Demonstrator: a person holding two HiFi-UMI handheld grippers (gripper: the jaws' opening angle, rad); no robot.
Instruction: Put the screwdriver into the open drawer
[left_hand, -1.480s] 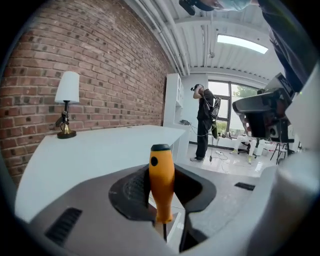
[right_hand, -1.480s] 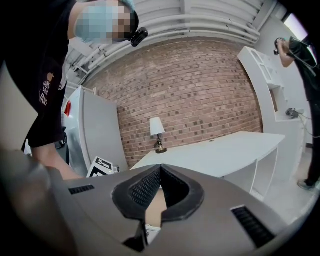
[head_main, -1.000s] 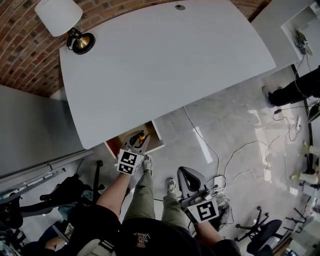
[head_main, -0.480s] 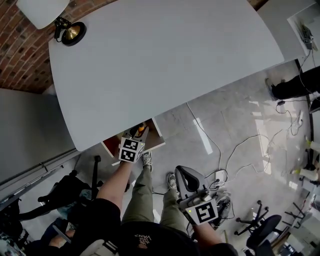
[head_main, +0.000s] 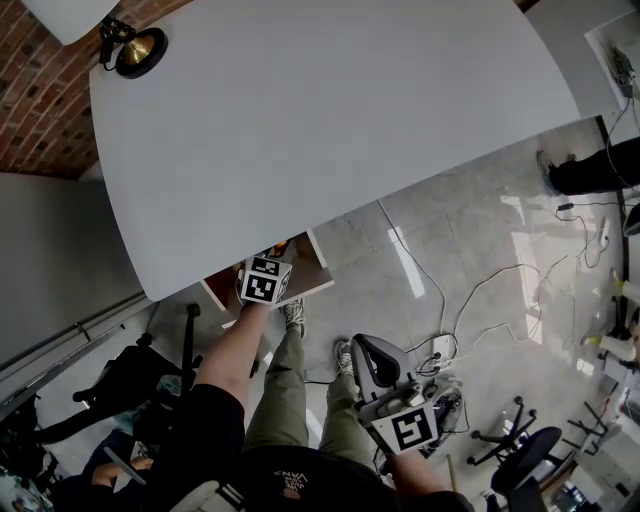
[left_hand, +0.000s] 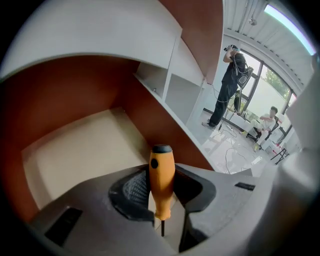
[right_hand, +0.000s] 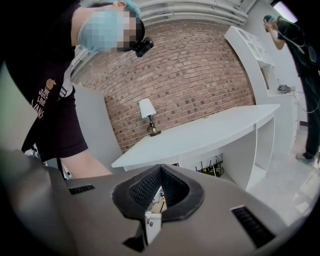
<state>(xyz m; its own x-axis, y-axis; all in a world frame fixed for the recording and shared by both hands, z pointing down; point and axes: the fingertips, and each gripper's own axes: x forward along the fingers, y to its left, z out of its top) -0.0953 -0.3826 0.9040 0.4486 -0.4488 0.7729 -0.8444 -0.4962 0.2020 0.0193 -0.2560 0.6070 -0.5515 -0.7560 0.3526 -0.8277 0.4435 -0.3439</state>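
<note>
The screwdriver (left_hand: 161, 180) is clamped by its orange handle in the left gripper (left_hand: 162, 194). Its long axis runs along the jaws, black cap leading into the drawer (left_hand: 75, 150) under the desk's (head_main: 330, 130) near edge (the overhang looks tight). The right gripper (right_hand: 159, 192), closed on nothing, hangs well apart.

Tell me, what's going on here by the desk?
A person works with a hand-held tool in each hand. The left tool grips an orange screwdriver by its handle, aimed into the open drawer under the white desk; it is not yet released. The right tool hangs closed and empty, away from the drawer.
</note>
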